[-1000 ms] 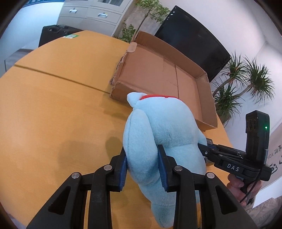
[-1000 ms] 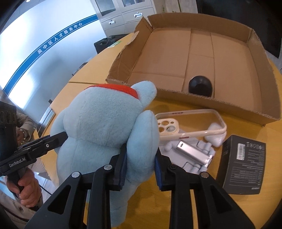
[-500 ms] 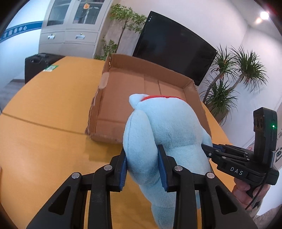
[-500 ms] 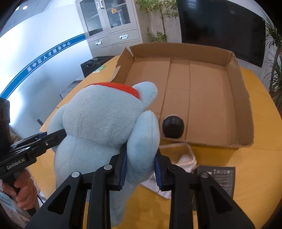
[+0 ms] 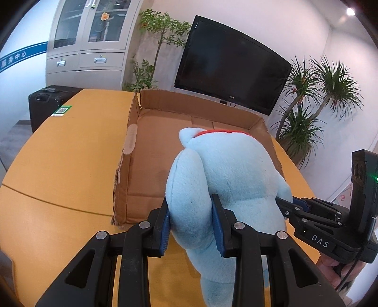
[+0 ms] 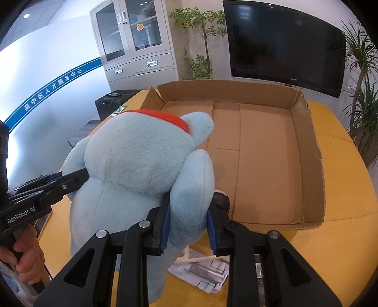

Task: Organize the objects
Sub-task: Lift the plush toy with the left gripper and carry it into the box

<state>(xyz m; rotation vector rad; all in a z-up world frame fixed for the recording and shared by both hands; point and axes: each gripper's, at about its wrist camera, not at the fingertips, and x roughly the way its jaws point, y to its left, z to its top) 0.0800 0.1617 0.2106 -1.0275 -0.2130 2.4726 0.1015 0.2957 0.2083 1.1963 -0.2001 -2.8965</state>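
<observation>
We hold the blue plush toy [image 5: 226, 174] up in the air just in front of the cardboard box [image 6: 259, 141]. Our left gripper [image 5: 191, 226] and right gripper [image 6: 187, 223] each squeeze a soft limb. We should lift both together, clear the box's near wall, then lower gently beside the black ball [image 6: 222, 201].

A: Both wrist views bright, even daylight-type illumination; one ceiling spot [image 5: 350, 11] flares top right in the left view, another ceiling light [image 6: 26, 15] top left in the right view

B: Glare?

A: Pale wall [image 6: 47, 78] on the left nearly blown out. Dark screen [image 6: 285, 44] carries faint reflections

B: Shadows?

A: Soft only. Diffuse patch inside the cardboard box [image 5: 151, 170], faint smudge on the yellow table [image 5: 59, 212] beside it

B: Sharpness?

A: Centre crisp, fur texture of the blue plush toy [image 5: 226, 179] resolves well. No motion blur noted

B: Distortion?

A: Strong fisheye: table edges and cabinet [image 5: 87, 44] bow outward, black vignette in all corners
</observation>
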